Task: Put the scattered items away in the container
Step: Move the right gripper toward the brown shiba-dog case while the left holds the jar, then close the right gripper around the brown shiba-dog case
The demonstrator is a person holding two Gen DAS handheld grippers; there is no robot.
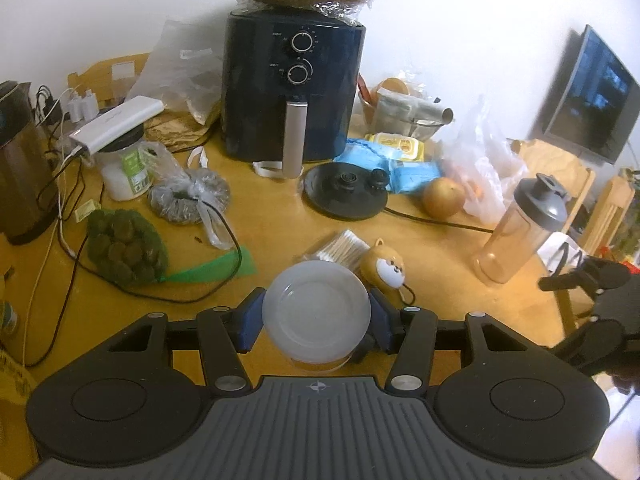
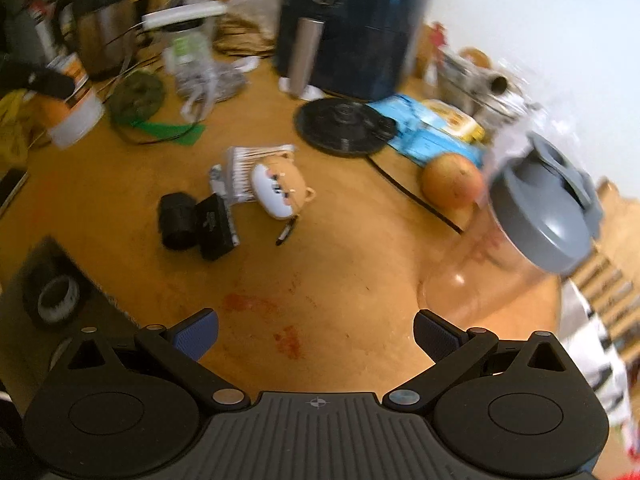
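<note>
Plain white wall (image 1: 460,20) behind a light wooden worktop (image 1: 280,236). Dark flat screen (image 1: 592,96) mounted on the wall to the right. Pale wooden chairs (image 1: 560,168) at the worktop's right side, another chair back (image 1: 96,76) far left. Even indoor light.

The tabletop (image 2: 340,280) looks like smooth, stained wood. The kettle (image 2: 104,28) is shiny metal. The jar's lid (image 1: 316,316) is matt, translucent plastic.
</note>
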